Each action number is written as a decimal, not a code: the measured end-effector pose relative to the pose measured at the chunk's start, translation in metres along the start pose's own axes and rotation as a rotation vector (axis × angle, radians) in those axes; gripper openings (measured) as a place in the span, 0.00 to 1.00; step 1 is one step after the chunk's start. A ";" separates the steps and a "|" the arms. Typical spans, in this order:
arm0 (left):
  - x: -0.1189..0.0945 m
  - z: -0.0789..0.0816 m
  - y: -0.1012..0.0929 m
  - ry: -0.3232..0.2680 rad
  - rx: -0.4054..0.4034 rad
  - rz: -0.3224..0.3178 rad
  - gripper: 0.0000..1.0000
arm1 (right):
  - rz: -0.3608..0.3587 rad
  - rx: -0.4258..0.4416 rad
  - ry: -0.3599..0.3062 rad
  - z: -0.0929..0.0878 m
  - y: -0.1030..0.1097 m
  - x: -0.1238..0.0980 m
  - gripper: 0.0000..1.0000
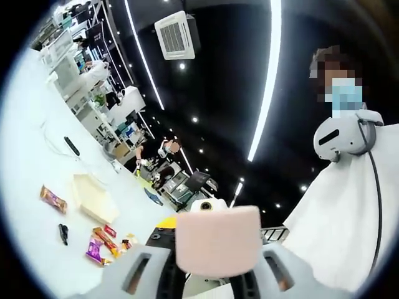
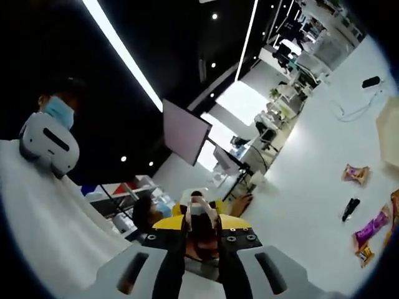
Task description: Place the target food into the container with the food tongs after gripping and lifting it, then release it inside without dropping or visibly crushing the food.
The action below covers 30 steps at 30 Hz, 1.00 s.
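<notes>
In the left gripper view, the left gripper (image 1: 215, 265) rose from the bottom edge with a pale pink block (image 1: 218, 240) across its front; whether the jaws were clamped on it or the block was part of the tool, I could not tell. The white table (image 1: 31, 187) lay tilted down the left side. On it sat a shallow cream container (image 1: 93, 198), open and apparently empty, with an orange snack packet (image 1: 53, 199) beside it and a cluster of bright wrapped snacks (image 1: 103, 244) nearer the gripper. A small black object (image 1: 63, 233) lay between them. No tongs could be made out.

In the right gripper view, the right gripper (image 2: 201, 249) had its jaws drawn close together, nothing visibly between them. The table ran along the right, with a purple packet (image 2: 371, 225) and one corner of the container at the edge.

The packets looked light, crinkly and slippery, their contents likely brittle, so a gentle pinch across the middle seemed wisest. The left view gave the whole container; the right gave barely a corner.
</notes>
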<state>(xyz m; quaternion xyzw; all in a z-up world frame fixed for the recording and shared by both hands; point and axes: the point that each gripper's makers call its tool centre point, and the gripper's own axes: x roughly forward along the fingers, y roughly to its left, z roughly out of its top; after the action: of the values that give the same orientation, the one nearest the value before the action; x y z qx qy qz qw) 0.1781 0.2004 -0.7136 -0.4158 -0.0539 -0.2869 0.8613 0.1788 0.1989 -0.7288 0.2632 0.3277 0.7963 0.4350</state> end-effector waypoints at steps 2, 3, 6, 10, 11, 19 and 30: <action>0.000 -0.001 0.000 0.005 -0.001 -0.002 0.18 | 0.001 0.002 0.002 -0.001 0.000 0.001 0.18; 0.001 -0.001 0.000 0.006 -0.001 -0.002 0.18 | 0.001 0.003 0.002 -0.002 0.000 0.001 0.18; 0.002 -0.002 0.002 0.011 -0.003 -0.002 0.19 | -0.004 0.008 0.000 -0.002 -0.001 0.001 0.18; 0.005 -0.005 0.001 0.014 -0.006 -0.006 0.19 | -0.006 0.014 -0.001 -0.002 -0.001 -0.002 0.18; 0.006 -0.006 0.001 0.015 -0.006 -0.007 0.19 | -0.005 0.016 0.000 -0.002 0.000 -0.003 0.18; 0.009 -0.008 0.001 0.019 -0.005 -0.014 0.20 | 0.003 0.017 0.011 -0.003 0.000 -0.002 0.18; 0.004 -0.012 0.002 0.039 -0.009 -0.012 0.21 | 0.002 0.021 0.041 -0.008 0.001 -0.002 0.19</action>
<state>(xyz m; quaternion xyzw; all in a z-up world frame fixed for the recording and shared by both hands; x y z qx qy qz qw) 0.1813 0.1904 -0.7219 -0.4139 -0.0383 -0.3002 0.8586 0.1738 0.1949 -0.7337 0.2518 0.3443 0.7985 0.4248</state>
